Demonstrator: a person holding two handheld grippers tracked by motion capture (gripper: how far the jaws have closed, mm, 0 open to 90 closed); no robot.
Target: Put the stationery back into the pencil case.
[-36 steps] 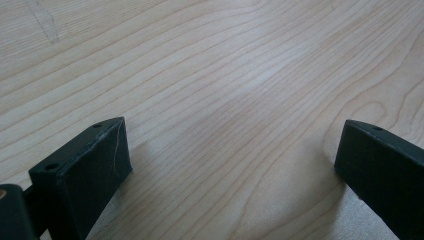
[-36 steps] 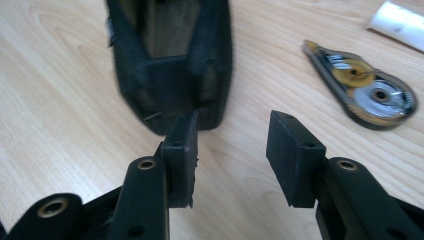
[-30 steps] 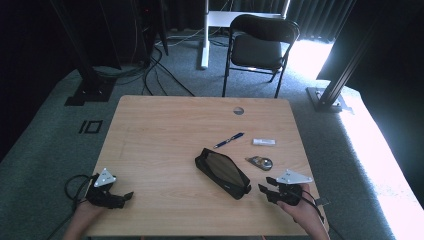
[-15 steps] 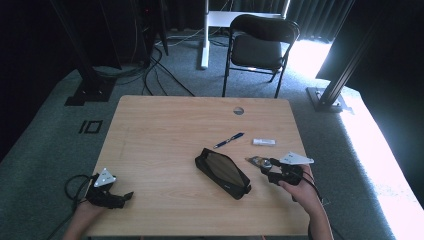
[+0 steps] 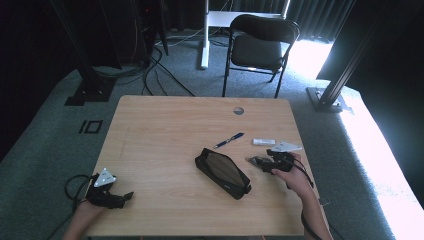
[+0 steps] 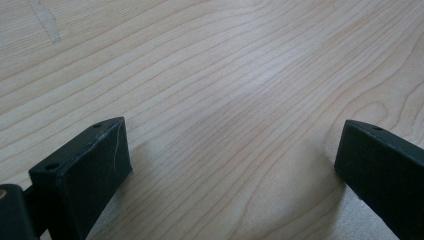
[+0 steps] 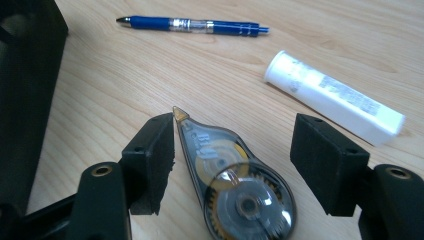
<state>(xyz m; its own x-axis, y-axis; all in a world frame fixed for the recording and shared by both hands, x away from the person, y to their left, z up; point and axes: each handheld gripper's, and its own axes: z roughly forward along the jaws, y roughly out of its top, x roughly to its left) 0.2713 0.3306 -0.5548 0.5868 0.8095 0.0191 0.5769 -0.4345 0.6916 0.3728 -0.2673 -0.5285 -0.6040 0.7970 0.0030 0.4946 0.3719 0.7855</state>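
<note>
A wooden table (image 5: 165, 135) seen from above, with a person's hands coming in from the near edge. At the near left corner, the left gripper (image 5: 122, 198) rests low over bare wood; its own view shows the two black jaws spread wide apart with nothing between them.

On the near right side, the right gripper (image 5: 261, 164) is held in the person's right hand (image 5: 296, 176), well apart from the left one. Its jaws stand wide open around a correction tape dispenser (image 7: 235, 185), a clear teardrop-shaped case with gears inside, lying flat on the table. The left jaw is just beside the dispenser's pointed tip; the right jaw is apart from it. Nothing is gripped.

Just left of the dispenser, near the table's middle, lies a black pencil case (image 5: 222, 172), set at an angle. Farther off lies a white tube (image 7: 334, 97), and beyond it a blue pen (image 7: 192, 25).
</note>
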